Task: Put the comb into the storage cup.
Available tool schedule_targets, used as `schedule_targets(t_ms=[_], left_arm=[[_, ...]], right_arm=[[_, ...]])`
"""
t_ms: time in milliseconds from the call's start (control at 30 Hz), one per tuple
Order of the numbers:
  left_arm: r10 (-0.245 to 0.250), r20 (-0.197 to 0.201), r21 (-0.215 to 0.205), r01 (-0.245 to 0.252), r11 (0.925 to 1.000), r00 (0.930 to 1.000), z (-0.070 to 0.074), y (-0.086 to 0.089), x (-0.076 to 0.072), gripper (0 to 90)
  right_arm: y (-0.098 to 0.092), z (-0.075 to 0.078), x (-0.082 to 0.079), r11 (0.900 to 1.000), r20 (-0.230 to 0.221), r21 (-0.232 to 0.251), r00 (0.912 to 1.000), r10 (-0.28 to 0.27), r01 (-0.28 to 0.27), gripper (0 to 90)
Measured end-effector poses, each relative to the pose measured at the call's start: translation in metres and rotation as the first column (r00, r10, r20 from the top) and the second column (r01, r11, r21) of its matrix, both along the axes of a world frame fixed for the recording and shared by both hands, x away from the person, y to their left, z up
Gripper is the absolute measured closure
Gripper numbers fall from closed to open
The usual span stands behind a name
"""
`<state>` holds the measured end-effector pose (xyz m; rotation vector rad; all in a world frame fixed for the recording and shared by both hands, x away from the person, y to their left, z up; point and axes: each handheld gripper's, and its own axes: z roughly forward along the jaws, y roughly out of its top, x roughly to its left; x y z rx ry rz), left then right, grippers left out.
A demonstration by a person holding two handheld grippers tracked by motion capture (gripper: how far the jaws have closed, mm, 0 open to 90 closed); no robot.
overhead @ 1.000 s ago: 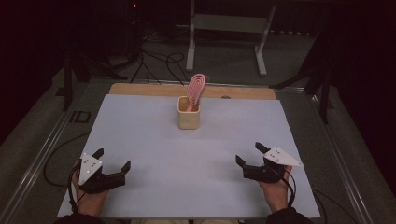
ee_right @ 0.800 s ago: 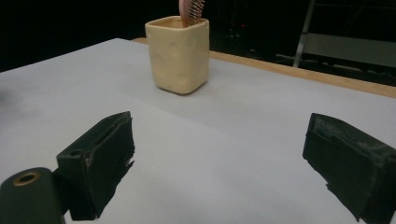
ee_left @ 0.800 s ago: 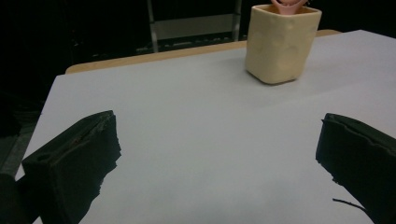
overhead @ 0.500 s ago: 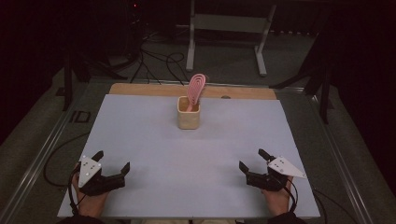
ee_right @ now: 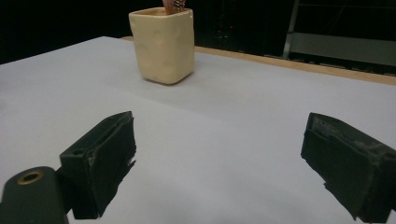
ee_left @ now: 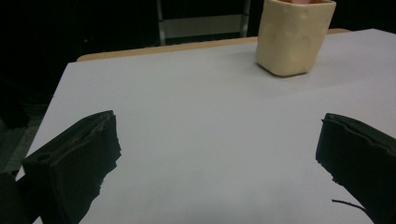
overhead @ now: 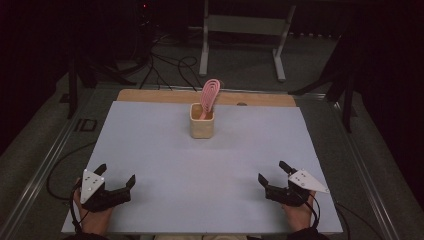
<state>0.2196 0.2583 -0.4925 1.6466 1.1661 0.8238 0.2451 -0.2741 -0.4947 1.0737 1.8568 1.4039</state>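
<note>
A cream square cup (overhead: 202, 121) stands upright near the far middle of the white table (overhead: 210, 165), with a pink hairbrush (overhead: 209, 93) sticking out of it. The same cup shows at the top right of the left gripper view (ee_left: 293, 35) and at the top left of the right gripper view (ee_right: 163, 44). My left gripper (overhead: 116, 175) rests at the near left corner, open, nothing between its jaws. At the near right my right gripper (overhead: 274, 172) is open and empty too. Both sit well short of the cup.
A wooden strip (overhead: 150, 95) runs along the table's far edge. Beyond it stand a metal frame (overhead: 242, 30) and cables (overhead: 170, 65) on the dark floor. Rails border the table on both sides.
Both grippers have drawn back a little toward the near edge, the right one slightly rightward. The cup and hairbrush have not moved.
</note>
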Motion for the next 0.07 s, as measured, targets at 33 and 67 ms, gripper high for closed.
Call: schedule_targets(t_ms=[33,67], left_arm=[[-0.002,0.000,0.001,0.002,1.0000,1.0000,-0.0001,-0.0002,0.0002,0.0],[-0.002,0.000,0.001,0.002,1.0000,1.0000,-0.0001,-0.0002,0.0002,0.0]], right_arm=[[0.0000,0.0002,-0.0005,1.000,0.001,-0.002,1.0000,0.002,-0.002,9.8],[0.0000,0.0002,-0.0005,1.000,0.001,-0.002,1.0000,0.002,-0.002,9.8]])
